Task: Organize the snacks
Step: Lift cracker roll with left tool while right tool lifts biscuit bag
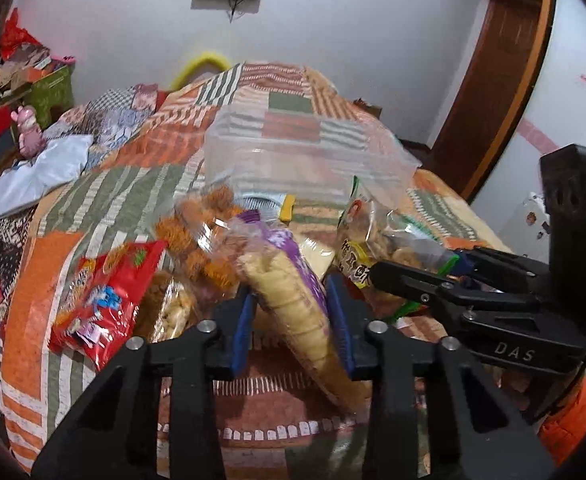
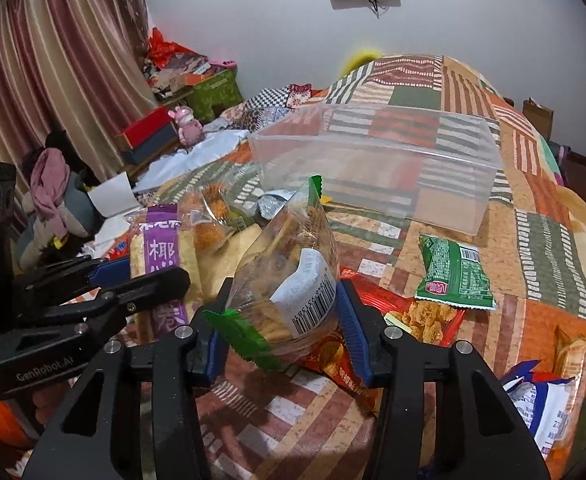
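My left gripper (image 1: 291, 320) is shut on a purple-banded pack of long pale wafer rolls (image 1: 293, 292), held above the patchwork bedspread; it also shows in the right wrist view (image 2: 161, 264). My right gripper (image 2: 283, 320) is shut on a clear bag of biscuits with green edges and a barcode label (image 2: 289, 276); in the left wrist view (image 1: 377, 240) that bag sits right of the wafer pack. A clear plastic bin (image 2: 377, 160) stands empty farther back on the bed, also in the left wrist view (image 1: 305, 152).
Loose snacks lie on the bed: a red bag (image 1: 105, 296), orange puffs (image 1: 201, 240), a green packet (image 2: 455, 276), a red fried-snack bag (image 2: 425, 320), a blue-white pack (image 2: 541, 404). Clutter, boxes and a pink toy (image 2: 187, 122) lie left by the curtain.
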A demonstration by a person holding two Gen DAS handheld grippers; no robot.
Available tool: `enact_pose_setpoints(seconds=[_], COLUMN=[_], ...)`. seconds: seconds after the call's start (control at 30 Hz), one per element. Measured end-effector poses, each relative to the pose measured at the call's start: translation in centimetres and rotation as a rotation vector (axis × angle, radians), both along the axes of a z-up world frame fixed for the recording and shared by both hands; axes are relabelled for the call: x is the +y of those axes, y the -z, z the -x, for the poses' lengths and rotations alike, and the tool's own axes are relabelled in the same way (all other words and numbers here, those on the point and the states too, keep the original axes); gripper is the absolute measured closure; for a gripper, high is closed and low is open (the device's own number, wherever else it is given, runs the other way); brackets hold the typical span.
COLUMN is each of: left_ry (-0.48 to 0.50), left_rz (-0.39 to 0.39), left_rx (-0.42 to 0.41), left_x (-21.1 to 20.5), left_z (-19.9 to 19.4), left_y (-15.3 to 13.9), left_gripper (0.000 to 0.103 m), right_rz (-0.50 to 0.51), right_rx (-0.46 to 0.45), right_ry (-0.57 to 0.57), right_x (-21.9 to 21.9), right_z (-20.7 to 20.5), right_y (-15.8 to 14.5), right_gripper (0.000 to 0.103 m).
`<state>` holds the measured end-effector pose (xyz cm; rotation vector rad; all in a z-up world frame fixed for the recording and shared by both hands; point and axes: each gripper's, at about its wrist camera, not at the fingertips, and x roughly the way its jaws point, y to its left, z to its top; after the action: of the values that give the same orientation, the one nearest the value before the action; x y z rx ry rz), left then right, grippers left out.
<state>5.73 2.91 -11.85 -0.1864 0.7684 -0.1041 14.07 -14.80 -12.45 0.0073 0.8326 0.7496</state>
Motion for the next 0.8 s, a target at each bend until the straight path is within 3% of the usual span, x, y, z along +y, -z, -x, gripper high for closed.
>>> enact_pose_setpoints(seconds=[0.3, 0.8], left_ry=[0.003, 0.006], left_rz=[-0.011, -0.013], left_rx=[-0.051, -0.155], left_x=[0.3, -0.3], left_z=[0.0, -1.6], left_y=[-1.9, -6.4], left_gripper=[0.080, 0.080], right_rz=[-0.043, -0.069], right_rx=[-0.061, -0.131], right_ry=[0.034, 0.125], right_x=[-1.1, -3.4], right_z=[0.2, -1.2], right_y=[-2.3, -4.9], right_gripper=[0.059, 0.059])
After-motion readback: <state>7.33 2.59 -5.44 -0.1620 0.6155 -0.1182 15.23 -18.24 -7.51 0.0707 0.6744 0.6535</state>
